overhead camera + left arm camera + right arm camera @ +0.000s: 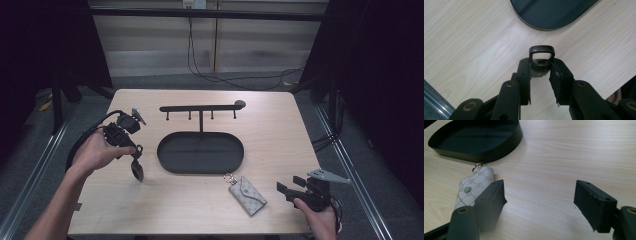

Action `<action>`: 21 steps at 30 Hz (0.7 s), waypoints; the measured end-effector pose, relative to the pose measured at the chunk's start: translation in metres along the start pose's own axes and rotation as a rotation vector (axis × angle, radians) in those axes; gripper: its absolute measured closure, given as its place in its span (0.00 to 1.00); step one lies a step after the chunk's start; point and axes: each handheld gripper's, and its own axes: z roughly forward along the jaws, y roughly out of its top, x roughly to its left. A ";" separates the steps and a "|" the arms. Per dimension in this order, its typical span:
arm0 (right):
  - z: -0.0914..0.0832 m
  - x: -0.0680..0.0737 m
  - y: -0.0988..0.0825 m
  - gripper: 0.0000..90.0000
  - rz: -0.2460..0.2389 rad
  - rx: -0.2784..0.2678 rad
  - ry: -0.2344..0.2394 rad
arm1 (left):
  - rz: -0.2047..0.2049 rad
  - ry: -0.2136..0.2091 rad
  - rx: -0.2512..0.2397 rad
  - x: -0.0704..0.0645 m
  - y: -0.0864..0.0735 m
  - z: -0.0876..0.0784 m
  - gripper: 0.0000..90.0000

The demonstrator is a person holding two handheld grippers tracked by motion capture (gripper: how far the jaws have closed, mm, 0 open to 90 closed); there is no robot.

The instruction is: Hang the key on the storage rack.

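My left claw (541, 75) is clamped on a dark key fob (541, 61), its loop end poking out past the jaws, held above the table (280, 130) just left of the black oval tray (200, 170). A hook rack (201, 108) rises from the tray's far edge. My right claw (539, 202) rests at the table's near right corner, jaws apart and empty, with a patterned key pouch (472, 188) just beside one jaw.
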 end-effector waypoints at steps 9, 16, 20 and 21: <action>0.000 0.000 0.000 0.28 0.000 0.000 0.000 | -0.004 0.006 -0.017 -0.003 0.007 -0.011 0.79; 0.000 0.000 0.000 0.28 -0.003 0.001 0.001 | 0.000 0.010 -0.019 -0.007 0.017 -0.022 0.79; 0.000 0.000 0.000 0.28 -0.001 0.000 0.001 | 0.001 0.020 -0.008 -0.007 0.021 -0.025 0.79; 0.000 0.000 0.000 0.28 -0.002 0.001 0.001 | 0.000 0.020 -0.005 -0.008 0.022 -0.025 0.79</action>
